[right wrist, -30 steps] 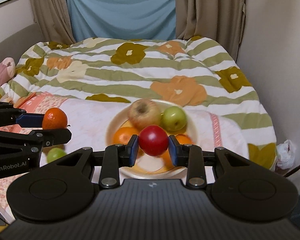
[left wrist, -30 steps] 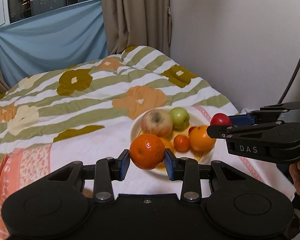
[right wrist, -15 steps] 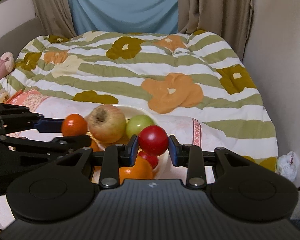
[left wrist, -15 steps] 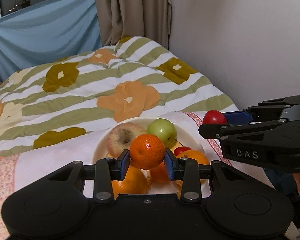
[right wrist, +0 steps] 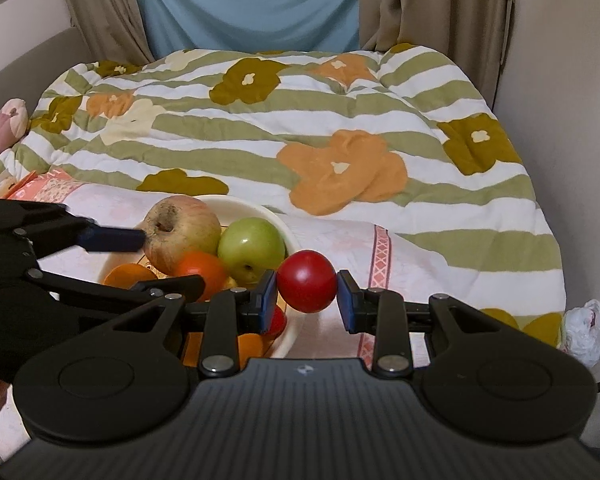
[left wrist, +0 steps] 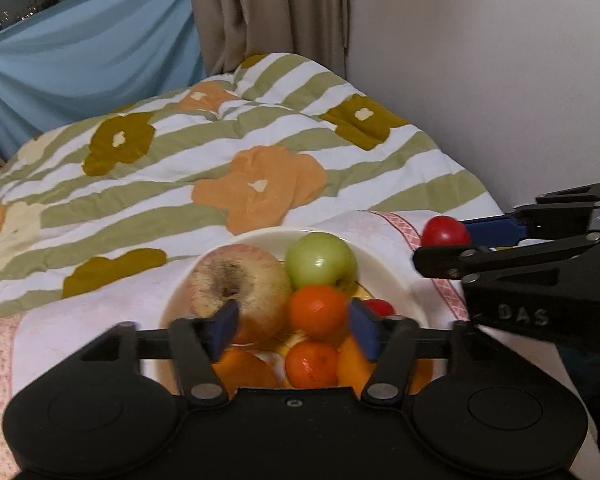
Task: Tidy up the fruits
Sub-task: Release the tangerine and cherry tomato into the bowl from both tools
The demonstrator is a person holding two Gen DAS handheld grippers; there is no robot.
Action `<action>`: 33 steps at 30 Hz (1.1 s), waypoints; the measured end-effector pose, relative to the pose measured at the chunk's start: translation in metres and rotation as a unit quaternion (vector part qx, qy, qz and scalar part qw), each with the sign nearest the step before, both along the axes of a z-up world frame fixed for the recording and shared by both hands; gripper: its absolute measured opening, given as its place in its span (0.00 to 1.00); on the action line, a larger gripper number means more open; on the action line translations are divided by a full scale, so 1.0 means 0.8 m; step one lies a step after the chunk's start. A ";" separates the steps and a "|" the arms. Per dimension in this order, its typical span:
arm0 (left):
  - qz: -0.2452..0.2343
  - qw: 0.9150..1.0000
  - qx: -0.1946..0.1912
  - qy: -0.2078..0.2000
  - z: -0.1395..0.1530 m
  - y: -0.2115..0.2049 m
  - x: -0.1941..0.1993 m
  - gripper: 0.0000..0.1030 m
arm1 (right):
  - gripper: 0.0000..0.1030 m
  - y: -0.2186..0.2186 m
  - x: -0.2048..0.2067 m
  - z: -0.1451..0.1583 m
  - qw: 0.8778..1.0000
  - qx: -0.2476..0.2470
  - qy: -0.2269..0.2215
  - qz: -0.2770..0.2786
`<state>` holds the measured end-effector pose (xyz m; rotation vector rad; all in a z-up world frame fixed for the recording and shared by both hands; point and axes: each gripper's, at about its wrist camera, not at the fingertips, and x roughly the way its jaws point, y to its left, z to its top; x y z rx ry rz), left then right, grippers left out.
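**Two grippers over one fruit plate: handling notes**

Left wrist view. Left gripper [left wrist: 294, 326]: jaws have just been opening, blue pads now clear of the tangerine [left wrist: 318, 312] that sits between them. The tangerine appears to rest on the pile, against the large russet apple [left wrist: 240, 284] on its left and the green apple [left wrist: 321, 260] behind it. Beneath, nearer the camera: a second tangerine [left wrist: 312, 364], orange fruit either side, and a small red fruit [left wrist: 378, 307] at the right. All lie in the cream plate [left wrist: 396, 276] on the pink cloth [left wrist: 80, 320] over the flowered quilt [left wrist: 260, 188]. At right, the right gripper [left wrist: 440, 246] holds the red fruit [left wrist: 445, 231] just beyond the plate's right rim.

Right wrist view. Right gripper [right wrist: 307, 294]: clenched on the red fruit [right wrist: 307, 286], pads pressing its left and right flanks at the widest part, the fruit hanging above the cloth just right of the plate [right wrist: 256, 210]. Left gripper [right wrist: 140, 260] reaches in from the left over the pile.

Handling, as judged: the red fruit looks smooth, glossy and light, so likely slippery; a grip across its middle suits it. The tangerine's dimpled skin should hold better but yields to squeezing. Round fruit heaped on a plate on soft bedding may roll; a low release in the open right-hand part of the plate seems safest.
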<state>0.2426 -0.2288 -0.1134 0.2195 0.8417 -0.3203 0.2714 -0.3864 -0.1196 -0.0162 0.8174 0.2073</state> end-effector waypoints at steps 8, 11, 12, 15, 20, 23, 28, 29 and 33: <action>0.019 1.000 -0.003 -0.013 0.017 0.027 -0.023 0.86 | 0.46 0.007 -0.006 0.007 1.000 0.001 -0.004 0.009; 0.030 0.999 -0.003 -0.014 0.023 0.038 -0.032 0.86 | 0.46 0.017 -0.004 0.009 1.000 0.000 -0.006 0.019; 0.034 0.999 -0.004 -0.014 0.025 0.043 -0.035 0.86 | 0.46 0.021 -0.002 0.008 1.000 0.000 -0.005 0.021; 0.046 0.999 -0.009 -0.018 0.030 0.056 -0.043 0.86 | 0.46 0.031 0.006 0.002 0.999 0.004 -0.004 0.032; 0.069 0.997 -0.005 -0.022 0.029 0.080 -0.051 0.86 | 0.46 0.039 0.019 -0.016 1.000 0.007 0.009 0.026; 0.084 0.996 -0.008 -0.018 0.025 0.091 -0.053 0.86 | 0.46 0.040 0.023 -0.024 1.000 0.005 0.013 0.025; 0.102 0.995 0.004 -0.014 0.019 0.097 -0.058 0.89 | 0.86 0.043 0.021 -0.030 1.000 -0.007 0.001 0.024; 0.104 0.994 0.007 -0.014 0.019 0.098 -0.059 0.90 | 0.95 0.043 0.019 -0.029 1.000 -0.011 -0.005 0.021; 0.104 0.994 0.006 -0.014 0.020 0.099 -0.068 0.90 | 0.96 0.045 0.008 -0.026 1.000 -0.012 -0.011 0.026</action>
